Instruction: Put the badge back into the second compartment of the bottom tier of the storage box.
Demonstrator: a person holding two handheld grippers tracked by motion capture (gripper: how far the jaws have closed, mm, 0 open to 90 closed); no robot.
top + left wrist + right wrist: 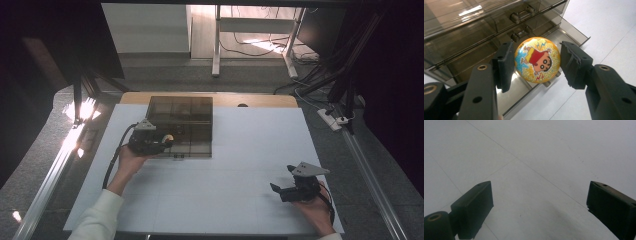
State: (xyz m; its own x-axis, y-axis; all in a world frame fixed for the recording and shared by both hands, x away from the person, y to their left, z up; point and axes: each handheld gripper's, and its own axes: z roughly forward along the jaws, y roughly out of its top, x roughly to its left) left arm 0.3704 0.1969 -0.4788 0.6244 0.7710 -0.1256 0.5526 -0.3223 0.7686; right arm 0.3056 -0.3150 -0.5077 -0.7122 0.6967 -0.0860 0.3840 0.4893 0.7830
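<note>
Glittery orange ball sits between left gripper jaws, over the smoky drawer box's pulled-out drawer; left pad touches, right shows a sliver gap. Right gripper spread wide over white table.

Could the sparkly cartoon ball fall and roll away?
Yes, it might. In the left gripper view the ball sits between the left gripper jaws with a small gap showing on each side, so the hold looks loose. It hangs over the open bottom drawer of the smoky plastic drawer box; if it slips it could bounce off the edge onto the white table and roll.
</note>
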